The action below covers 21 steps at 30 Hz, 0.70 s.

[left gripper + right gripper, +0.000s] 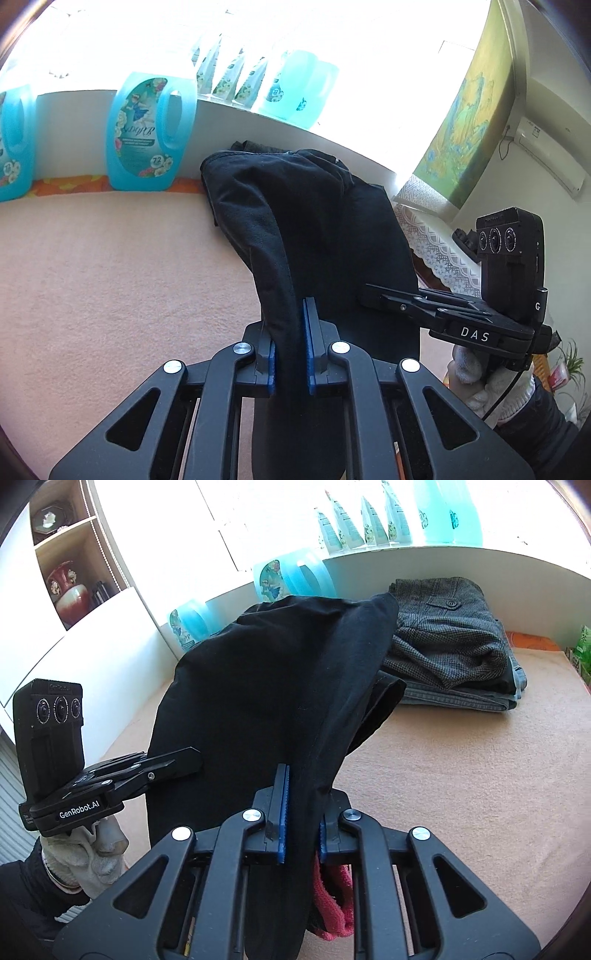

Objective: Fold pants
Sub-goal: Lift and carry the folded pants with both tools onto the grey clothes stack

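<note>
On the far left, blue detergent bottles (151,133) stand against a white wall at the back edge of a peach-coloured blanket (110,277) that covers the work surface.

My left gripper (290,354) is clamped on one edge of the black pants (314,221). The blue pads (308,332) press the dark cloth from both sides. From my grip the fabric runs away from me toward the back wall, so its long axis points from near to far. The gripped edge is lifted clear of the blanket, while the far end bunches up near the wall.

To the right, my right gripper (301,830) is also clenched on the pants, at the other side of the same near end. The cloth sags in a wide sheet between my two grips. A bit of pink fabric (332,904) shows below the right pads.

A white-gloved hand (92,853) holds the left tool's handle, as seen from the right wrist.

Further right, at the back, a stack of folded clothes (454,646) lies on the blanket, with a grey tweed piece on top and denim beneath. The lifted pants hang just beside it.
</note>
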Motion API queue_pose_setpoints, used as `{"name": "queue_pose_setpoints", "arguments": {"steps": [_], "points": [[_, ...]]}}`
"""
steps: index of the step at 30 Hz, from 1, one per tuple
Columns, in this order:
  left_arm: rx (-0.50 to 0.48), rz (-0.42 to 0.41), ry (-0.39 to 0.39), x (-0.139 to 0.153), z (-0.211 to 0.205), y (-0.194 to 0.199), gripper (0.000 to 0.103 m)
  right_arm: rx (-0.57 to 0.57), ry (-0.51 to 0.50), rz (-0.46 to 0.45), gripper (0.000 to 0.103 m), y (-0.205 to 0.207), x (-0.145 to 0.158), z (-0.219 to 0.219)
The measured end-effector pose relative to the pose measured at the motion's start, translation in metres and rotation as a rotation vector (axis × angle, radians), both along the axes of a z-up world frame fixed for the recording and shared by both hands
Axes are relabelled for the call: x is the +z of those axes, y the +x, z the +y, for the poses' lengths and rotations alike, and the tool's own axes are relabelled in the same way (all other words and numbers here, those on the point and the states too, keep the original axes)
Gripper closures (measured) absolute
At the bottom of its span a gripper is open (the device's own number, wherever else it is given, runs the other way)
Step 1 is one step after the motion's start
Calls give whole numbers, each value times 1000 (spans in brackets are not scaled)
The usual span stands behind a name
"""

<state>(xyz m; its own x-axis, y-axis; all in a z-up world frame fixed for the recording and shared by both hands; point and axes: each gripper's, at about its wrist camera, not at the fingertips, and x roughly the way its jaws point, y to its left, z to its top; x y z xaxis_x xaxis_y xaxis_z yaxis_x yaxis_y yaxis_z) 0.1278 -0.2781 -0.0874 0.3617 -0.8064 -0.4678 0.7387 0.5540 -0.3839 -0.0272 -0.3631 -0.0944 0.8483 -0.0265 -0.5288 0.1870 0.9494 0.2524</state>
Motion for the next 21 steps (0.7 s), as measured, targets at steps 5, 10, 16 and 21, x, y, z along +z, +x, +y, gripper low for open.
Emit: {"name": "queue_pose_setpoints", "arguments": {"steps": [5, 10, 16, 21], "points": [[-20, -48, -17, 22, -14, 3, 93, -32, -22, -48, 90, -8, 22, -8], [-46, -89, -36, 46, -31, 14, 93, -69, -43, -91, 90, -8, 49, -22], [-63, -149, -61, 74, -55, 26, 93, -112, -76, -139, 90, -5, 83, -44], [-76, -195, -57, 89, -78, 37, 93, -145, -101, -152, 90, 5, 102, -63]]}}
